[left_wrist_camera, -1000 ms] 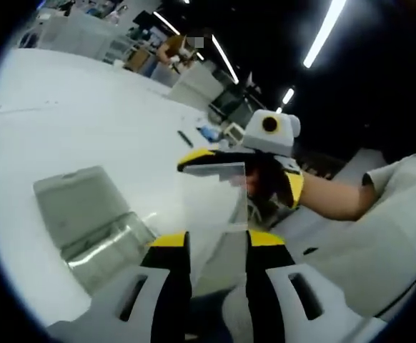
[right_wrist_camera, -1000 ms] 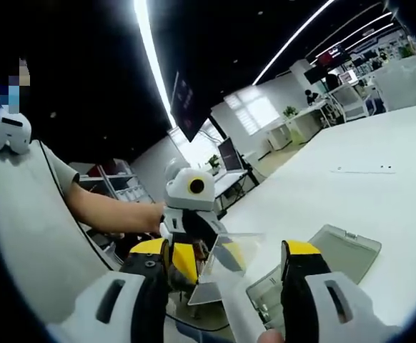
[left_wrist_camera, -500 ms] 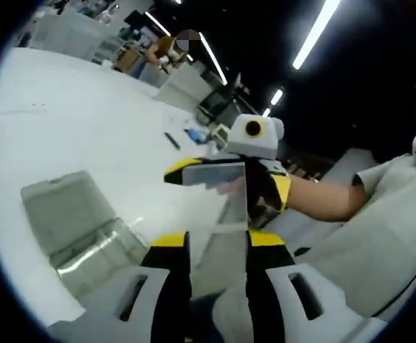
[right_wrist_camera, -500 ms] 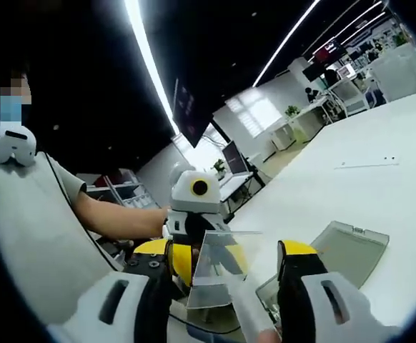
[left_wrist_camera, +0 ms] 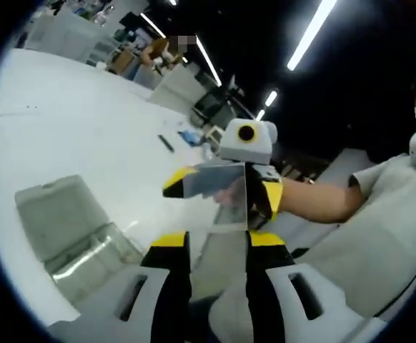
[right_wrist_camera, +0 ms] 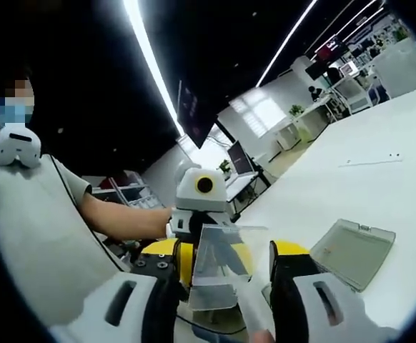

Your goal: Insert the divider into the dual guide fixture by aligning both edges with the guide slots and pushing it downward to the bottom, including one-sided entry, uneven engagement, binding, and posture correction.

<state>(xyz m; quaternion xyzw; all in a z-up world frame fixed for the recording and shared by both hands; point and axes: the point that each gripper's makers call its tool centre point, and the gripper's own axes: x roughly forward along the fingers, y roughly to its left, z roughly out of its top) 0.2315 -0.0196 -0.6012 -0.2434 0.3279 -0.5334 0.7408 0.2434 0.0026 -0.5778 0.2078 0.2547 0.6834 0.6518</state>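
Note:
The divider (left_wrist_camera: 226,196) is a clear plastic sheet held up in the air between both grippers. My left gripper (left_wrist_camera: 217,243) is shut on its lower part, with the sheet rising from between the yellow-tipped jaws. My right gripper (left_wrist_camera: 226,187) faces it from the far side, with a finger on either side of the sheet's top. In the right gripper view the divider (right_wrist_camera: 221,261) stands between my right gripper's (right_wrist_camera: 224,251) jaws, close to both; contact is unclear. The left gripper (right_wrist_camera: 202,207) shows behind the sheet. The clear guide fixture (left_wrist_camera: 68,225) (right_wrist_camera: 352,249) lies on the white table.
The white table (left_wrist_camera: 65,136) (right_wrist_camera: 351,186) stretches wide around the fixture. A person's forearm (left_wrist_camera: 322,200) and light shirt (right_wrist_camera: 36,236) sit close behind the grippers. Small items (left_wrist_camera: 166,143) lie farther out on the table. Desks and monitors stand in the background.
The right gripper's jaws have narrowed in towards the divider's edges. Both grippers and the sheet have lifted slightly, and the fixture sits a little farther off in both views.

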